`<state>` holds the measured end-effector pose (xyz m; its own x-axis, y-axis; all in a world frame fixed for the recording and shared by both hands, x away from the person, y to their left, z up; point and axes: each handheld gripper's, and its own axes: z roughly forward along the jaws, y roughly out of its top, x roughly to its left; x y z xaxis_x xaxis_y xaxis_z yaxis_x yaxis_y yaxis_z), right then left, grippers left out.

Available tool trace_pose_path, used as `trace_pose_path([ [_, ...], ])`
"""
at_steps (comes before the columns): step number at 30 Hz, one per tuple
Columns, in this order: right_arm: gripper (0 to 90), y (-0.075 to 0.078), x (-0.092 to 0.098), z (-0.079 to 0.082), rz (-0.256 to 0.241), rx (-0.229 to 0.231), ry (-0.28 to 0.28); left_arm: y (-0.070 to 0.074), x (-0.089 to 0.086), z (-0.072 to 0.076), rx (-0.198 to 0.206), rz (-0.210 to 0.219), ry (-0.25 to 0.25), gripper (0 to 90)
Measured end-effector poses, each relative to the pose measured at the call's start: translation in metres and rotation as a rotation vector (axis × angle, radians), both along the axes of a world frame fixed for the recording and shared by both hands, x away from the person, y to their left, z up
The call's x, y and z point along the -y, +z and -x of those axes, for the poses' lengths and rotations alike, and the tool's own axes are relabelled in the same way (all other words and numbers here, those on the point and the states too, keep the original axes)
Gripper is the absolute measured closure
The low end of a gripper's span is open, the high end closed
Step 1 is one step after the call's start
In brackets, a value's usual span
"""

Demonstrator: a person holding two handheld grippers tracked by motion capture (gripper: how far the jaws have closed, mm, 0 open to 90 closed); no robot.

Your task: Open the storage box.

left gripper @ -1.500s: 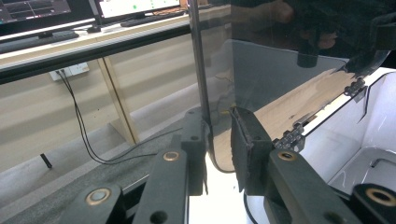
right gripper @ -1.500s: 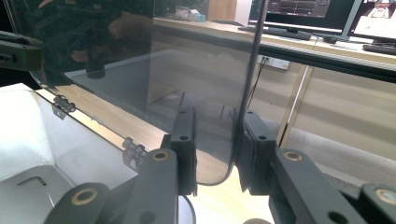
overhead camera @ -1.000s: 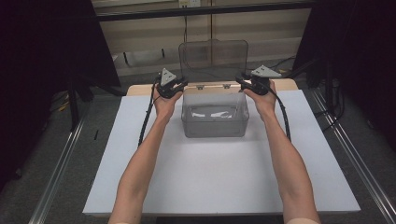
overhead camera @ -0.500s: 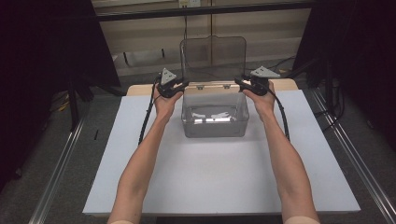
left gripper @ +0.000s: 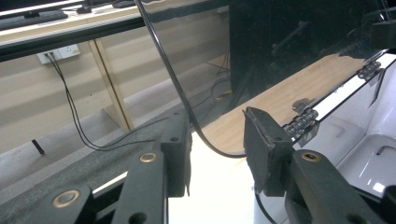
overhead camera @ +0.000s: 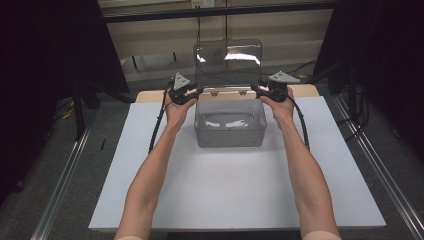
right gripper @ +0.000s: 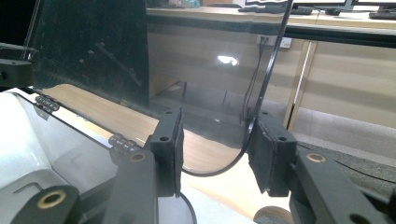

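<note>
A clear plastic box [overhead camera: 230, 127] stands at the back of the white board [overhead camera: 225, 195], its hinged clear lid [overhead camera: 227, 62] raised nearly upright. My left gripper [overhead camera: 199, 91] is at the lid's lower left corner, my right gripper [overhead camera: 254, 88] at its lower right corner. In the left gripper view the jaws [left gripper: 217, 151] stand apart with the lid's rounded corner edge [left gripper: 196, 126] passing between them, not pinched. The right gripper [right gripper: 215, 149] shows the same, with the lid [right gripper: 93, 51] and a hinge [right gripper: 122, 141] to its left. The box looks empty.
A wooden tabletop [overhead camera: 150, 95] shows behind the white board. Metal rails [overhead camera: 370, 165] run along the floor on both sides. A beige wall with cables [left gripper: 70, 107] lies beyond the table.
The lid has swung a little farther up and back. Both grippers stayed at the lid's lower corners.
</note>
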<state>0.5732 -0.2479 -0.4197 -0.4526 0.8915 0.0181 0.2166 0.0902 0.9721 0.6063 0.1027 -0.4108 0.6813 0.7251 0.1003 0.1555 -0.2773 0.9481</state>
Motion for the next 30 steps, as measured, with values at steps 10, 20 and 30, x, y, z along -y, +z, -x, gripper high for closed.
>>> trace_pose_path([
  [10,55.7,-0.0005,0.0015,-0.0018,-0.014,-0.023,0.006,-0.0009,-0.0001,-0.0028,-0.031,0.025,0.009,60.2],
  [20,54.2,-0.0020,0.0026,-0.0031,-0.027,-0.040,0.011,-0.0018,0.0007,-0.0054,-0.048,0.049,0.002,56.5],
  [30,52.0,-0.0052,0.0058,-0.0059,-0.087,-0.095,-0.024,-0.0038,0.0021,-0.0066,-0.061,0.049,0.015,52.3],
])
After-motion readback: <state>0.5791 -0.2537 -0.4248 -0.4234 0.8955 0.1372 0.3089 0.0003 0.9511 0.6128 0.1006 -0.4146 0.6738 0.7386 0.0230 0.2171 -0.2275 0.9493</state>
